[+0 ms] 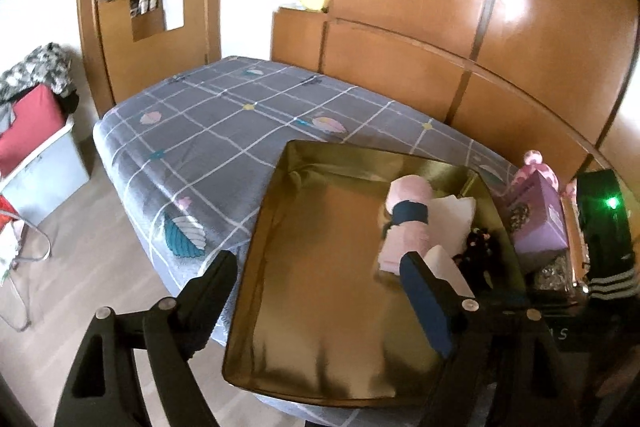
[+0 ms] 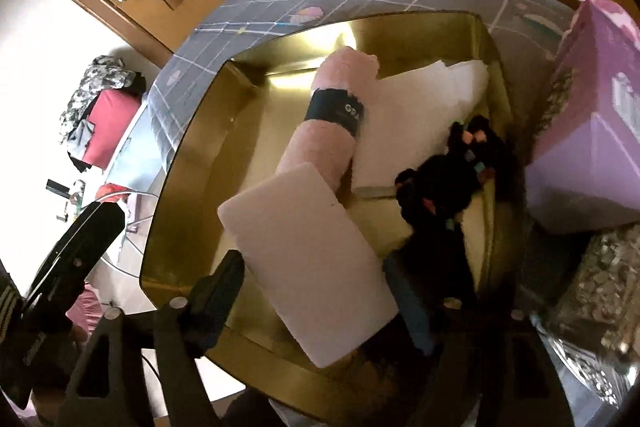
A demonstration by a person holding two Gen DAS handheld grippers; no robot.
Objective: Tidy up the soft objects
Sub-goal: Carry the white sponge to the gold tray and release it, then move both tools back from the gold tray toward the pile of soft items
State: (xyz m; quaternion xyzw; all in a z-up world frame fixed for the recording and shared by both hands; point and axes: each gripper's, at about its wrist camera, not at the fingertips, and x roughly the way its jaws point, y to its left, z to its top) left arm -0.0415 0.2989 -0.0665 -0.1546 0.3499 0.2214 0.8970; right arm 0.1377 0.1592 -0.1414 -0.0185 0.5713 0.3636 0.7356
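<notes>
Right wrist view: right gripper (image 2: 312, 291) fingers spread, white foam block (image 2: 308, 267) between them, contact unclear. Block over gold tray (image 2: 192, 131) on bed (image 1: 208, 131), beside pink rolled towel (image 2: 332, 115), black plush (image 2: 444, 179). Left gripper (image 1: 320, 279) fingers wide, empty, above tray.

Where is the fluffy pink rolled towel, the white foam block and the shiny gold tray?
Fluffy pink rolled towel (image 2: 340, 79): right wrist view, upper roll above its dark band.
White foam block (image 2: 304, 259): right wrist view, middle of its flat face.
Shiny gold tray (image 1: 320, 267): left wrist view, bare floor.
</notes>
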